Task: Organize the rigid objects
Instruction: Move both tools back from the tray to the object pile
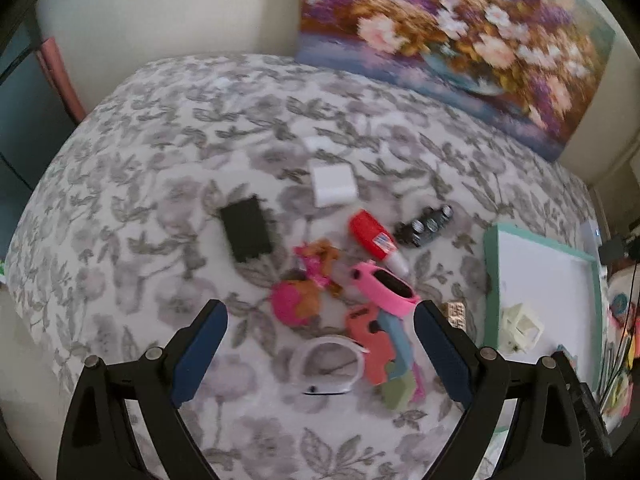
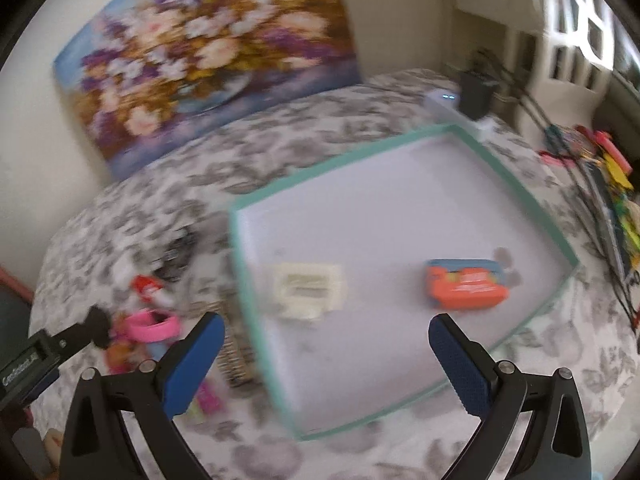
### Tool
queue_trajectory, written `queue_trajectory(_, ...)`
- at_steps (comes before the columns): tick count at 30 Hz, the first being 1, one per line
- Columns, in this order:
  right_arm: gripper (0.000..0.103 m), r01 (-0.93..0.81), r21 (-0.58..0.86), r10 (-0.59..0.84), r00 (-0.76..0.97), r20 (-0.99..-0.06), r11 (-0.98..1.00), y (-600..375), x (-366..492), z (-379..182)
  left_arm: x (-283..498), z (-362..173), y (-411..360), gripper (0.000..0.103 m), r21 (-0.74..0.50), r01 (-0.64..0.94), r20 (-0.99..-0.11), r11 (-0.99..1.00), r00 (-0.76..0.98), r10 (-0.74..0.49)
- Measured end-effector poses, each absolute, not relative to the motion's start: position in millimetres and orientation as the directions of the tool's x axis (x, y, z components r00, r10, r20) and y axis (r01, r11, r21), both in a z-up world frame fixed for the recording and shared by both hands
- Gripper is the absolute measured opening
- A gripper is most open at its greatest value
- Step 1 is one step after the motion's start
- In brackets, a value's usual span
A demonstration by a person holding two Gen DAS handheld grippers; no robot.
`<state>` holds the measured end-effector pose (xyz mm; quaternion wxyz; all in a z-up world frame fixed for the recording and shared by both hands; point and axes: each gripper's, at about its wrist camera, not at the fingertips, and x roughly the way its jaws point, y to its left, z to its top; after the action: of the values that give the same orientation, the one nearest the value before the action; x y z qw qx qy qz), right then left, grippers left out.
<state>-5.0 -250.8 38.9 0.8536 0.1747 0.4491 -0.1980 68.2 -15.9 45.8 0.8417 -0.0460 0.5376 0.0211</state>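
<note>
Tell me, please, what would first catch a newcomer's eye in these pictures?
Probably the big flower painting leaning against the wall behind the floral-covered table. Next, the cluster of bright toys mid-table, notably a pink band and a red glue bottle. Beside them, the green-rimmed tray holds an orange packet.

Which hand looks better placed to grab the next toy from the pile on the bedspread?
The left. The open left gripper hangs right over the pile, the pink band just ahead of its fingers. The right gripper, also open, faces the green-rimmed tray.
</note>
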Motion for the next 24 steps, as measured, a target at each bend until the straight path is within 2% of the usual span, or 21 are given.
queue_trajectory(15,0.103,0.337,0.123,-0.045,0.45,-0.892,0.934,-160,36,6,66,19,50,0.095,-0.102,-0.233,-0.948,0.967,0.319,-0.023)
queue_trajectory(24,0.103,0.304,0.07,-0.063,0.408,-0.911,0.95,-138,52,-7,67,7,65,0.095,-0.075,-0.298,-0.96,0.952,0.278,0.011)
